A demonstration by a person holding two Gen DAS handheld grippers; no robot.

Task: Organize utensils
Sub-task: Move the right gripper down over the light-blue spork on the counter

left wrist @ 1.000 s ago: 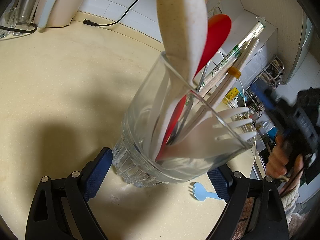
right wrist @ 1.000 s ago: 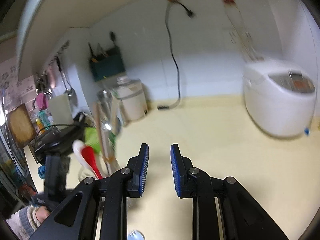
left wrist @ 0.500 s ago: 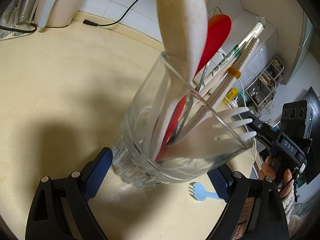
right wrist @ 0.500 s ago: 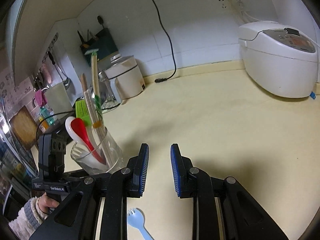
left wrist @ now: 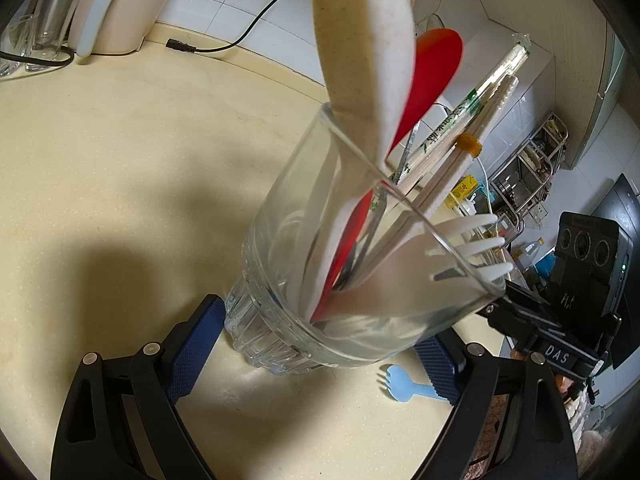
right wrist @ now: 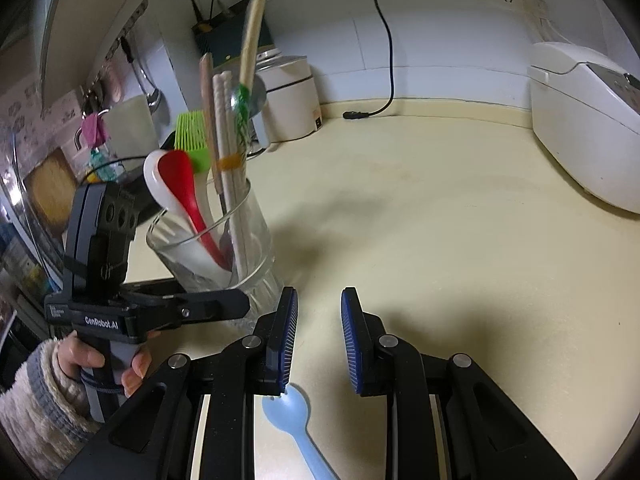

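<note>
- Cream-yellow countertop (right wrist: 460,240) fills both my views, backed by white wall tiles; a white rice cooker (right wrist: 588,120) sits far right and a black power cord (right wrist: 384,40) trails down the wall onto the counter.
- My left gripper (left wrist: 316,344) has its blue pads on either side of the glass tumbler (left wrist: 320,280) near its base. From the right wrist view, its black finger lies across the front of the glass (I read that as a grip, though the far pad's contact is partly hidden).
- Inside the glass I see a speckled cream spoon (left wrist: 360,48), a red spoon (left wrist: 432,76), wrapped chopsticks (left wrist: 480,96), a banded pair of pale chopsticks (left wrist: 468,148) and a white fork (left wrist: 460,248) with its tines over the rim. A green silicone brush (right wrist: 192,136) shows only from the right wrist view.
- My right gripper (right wrist: 318,340) is partly open with nothing between the pads, held just above the counter.
- One light blue spork (right wrist: 296,416) lies flat on the counter, just beside the glass. Its head sits under my right gripper's left pad, not between the pads, handle running toward the camera.
- A hand (right wrist: 100,360) in a knitted sleeve holds the left gripper's handle.
</note>
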